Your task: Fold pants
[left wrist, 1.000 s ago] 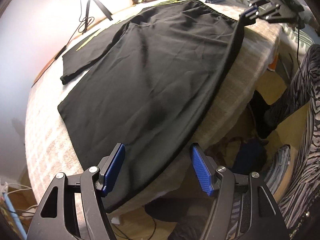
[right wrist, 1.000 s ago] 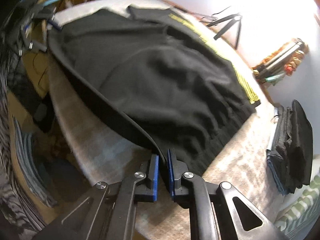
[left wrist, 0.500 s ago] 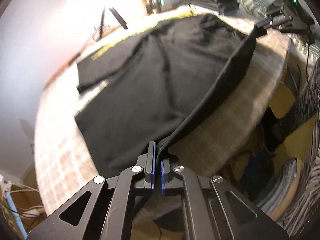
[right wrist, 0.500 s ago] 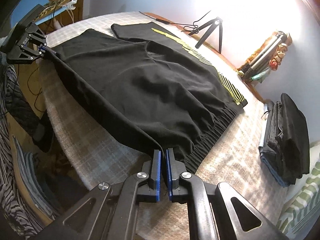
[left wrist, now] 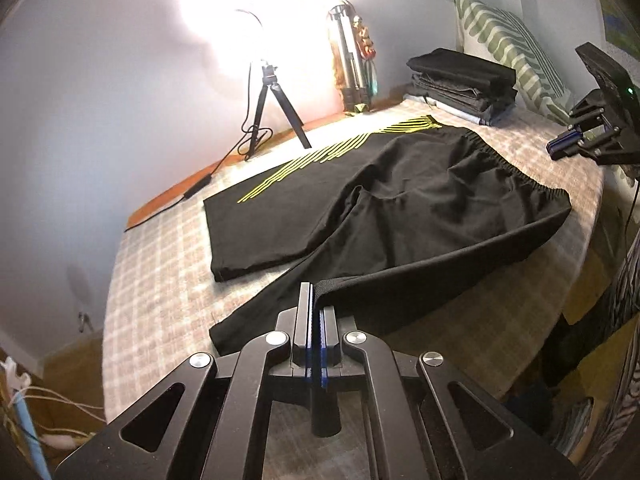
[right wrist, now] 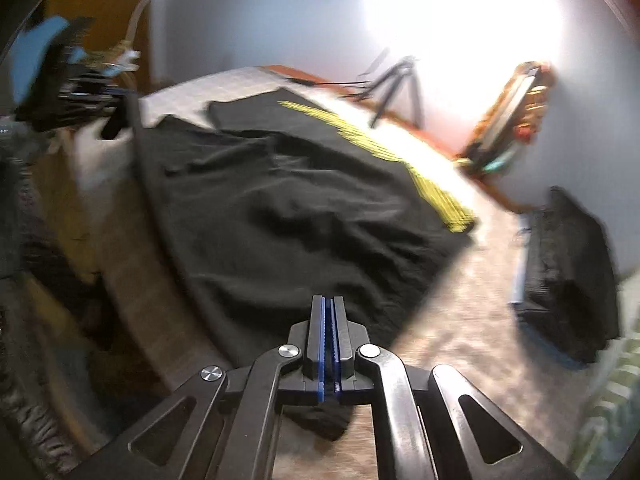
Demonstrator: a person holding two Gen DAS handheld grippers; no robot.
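Note:
Black pants (left wrist: 400, 208) with yellow side stripes (left wrist: 340, 148) lie spread on a bed with a checked cover (left wrist: 160, 264). My left gripper (left wrist: 316, 300) is shut on the hem edge of the near leg and holds it just above the bed. In the blurred right wrist view my right gripper (right wrist: 329, 312) has its jaws closed, with the pants (right wrist: 300, 220) under and in front of it; I cannot tell whether it holds cloth. The right gripper (left wrist: 568, 146) also shows in the left wrist view, apart from the waistband. The left gripper (right wrist: 80, 96) shows blurred at the far left.
A stack of folded dark clothes (left wrist: 464, 80) sits at the far right of the bed beside a striped pillow (left wrist: 516, 52). A small tripod lamp (left wrist: 272, 108) and a folded tripod (left wrist: 352, 64) stand by the wall. The bed's edge (left wrist: 560, 320) drops off to the right.
The left gripper, shut on the leg edge, has lifted and swung over the bed. The right gripper has moved away from the waistband corner, which now lies on the bed.

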